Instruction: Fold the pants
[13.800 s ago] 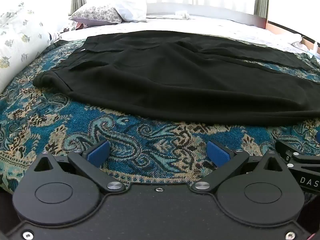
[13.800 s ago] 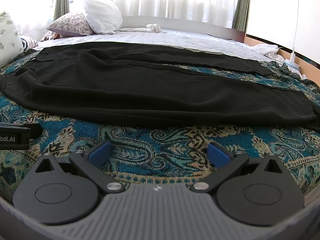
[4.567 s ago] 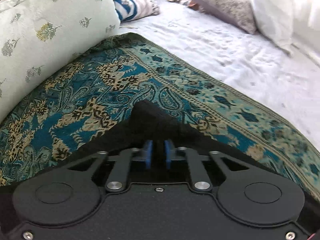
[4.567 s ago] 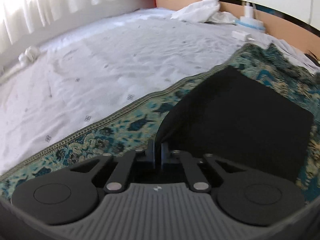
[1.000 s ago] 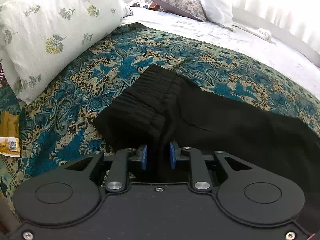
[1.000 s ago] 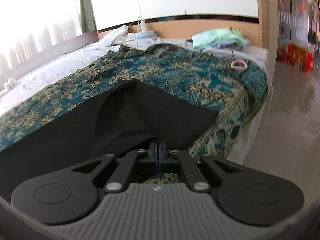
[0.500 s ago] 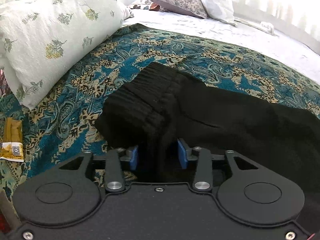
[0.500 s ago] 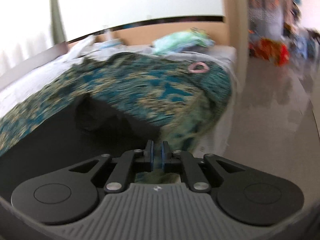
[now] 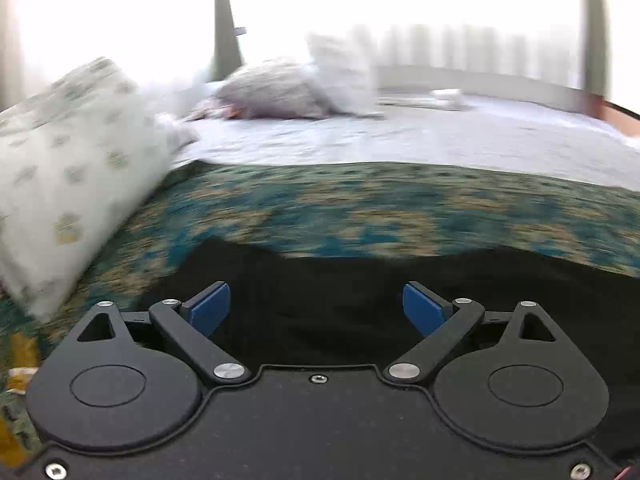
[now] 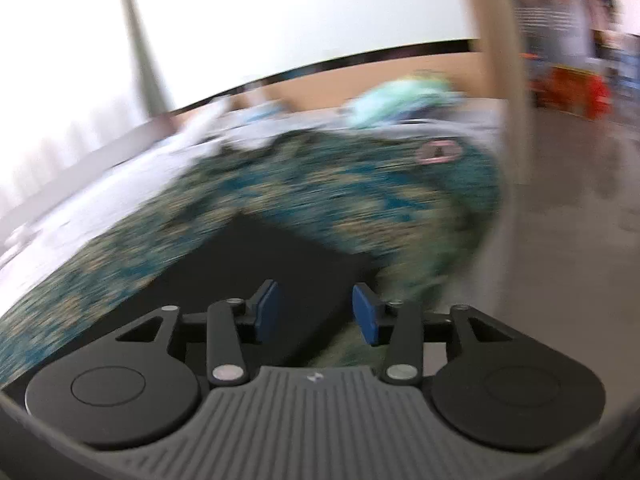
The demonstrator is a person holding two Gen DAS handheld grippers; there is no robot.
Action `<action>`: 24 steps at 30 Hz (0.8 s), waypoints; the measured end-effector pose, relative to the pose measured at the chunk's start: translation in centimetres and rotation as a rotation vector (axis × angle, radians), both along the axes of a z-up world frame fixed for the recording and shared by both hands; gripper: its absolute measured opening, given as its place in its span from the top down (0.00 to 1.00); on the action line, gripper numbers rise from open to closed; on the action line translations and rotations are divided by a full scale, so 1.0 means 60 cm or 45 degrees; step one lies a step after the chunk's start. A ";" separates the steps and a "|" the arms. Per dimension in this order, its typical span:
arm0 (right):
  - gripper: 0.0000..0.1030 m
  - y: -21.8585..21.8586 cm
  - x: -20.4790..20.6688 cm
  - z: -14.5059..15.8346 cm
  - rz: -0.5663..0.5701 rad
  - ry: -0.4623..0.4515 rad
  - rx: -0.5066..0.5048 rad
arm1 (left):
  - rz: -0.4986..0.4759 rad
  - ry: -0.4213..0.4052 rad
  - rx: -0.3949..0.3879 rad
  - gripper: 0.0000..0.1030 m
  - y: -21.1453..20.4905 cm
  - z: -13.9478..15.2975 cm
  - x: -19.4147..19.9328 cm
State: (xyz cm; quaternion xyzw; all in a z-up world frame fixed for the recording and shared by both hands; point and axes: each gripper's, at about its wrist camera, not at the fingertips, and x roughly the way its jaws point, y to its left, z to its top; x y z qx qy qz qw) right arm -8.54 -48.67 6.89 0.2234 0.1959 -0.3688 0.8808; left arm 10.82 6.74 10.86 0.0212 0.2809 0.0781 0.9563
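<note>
On the patterned bedspread (image 9: pixel 400 208) the black pants (image 9: pixel 340 288) lie flat | your left gripper (image 9: pixel 316 308) has just been opening, jaws wide, nothing clamped | your right gripper (image 10: pixel 315 310) has just been opening above the pants' end, near the bedspread's edge

Pants (image 9: pixel 360 280) on bedspread (image 9: pixel 400 208), pillow (image 9: pixel 72 168) left

A pair of plain black fabric pants (image 9: pixel 360 280) lies flat on a blue-green and tan paisley bedspread (image 9: pixel 400 208). Seen from the left, its dark cloth stretches across the cover as one long band. Seen from the right, a squared corner of the pants (image 10: pixel 280 264) lies near the bedspread's hanging edge.
</note>
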 end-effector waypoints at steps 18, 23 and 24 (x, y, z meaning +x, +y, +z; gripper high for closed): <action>0.25 0.427 0.121 -0.062 0.964 0.072 -0.332 | -0.410 0.136 0.103 0.13 -0.252 -0.125 -0.078; 0.23 0.428 0.116 -0.083 0.993 0.141 -0.364 | -0.407 0.154 0.050 0.13 -0.238 -0.143 -0.078; 0.23 0.423 0.115 -0.083 0.987 0.150 -0.372 | -0.407 0.158 0.037 0.13 -0.236 -0.145 -0.078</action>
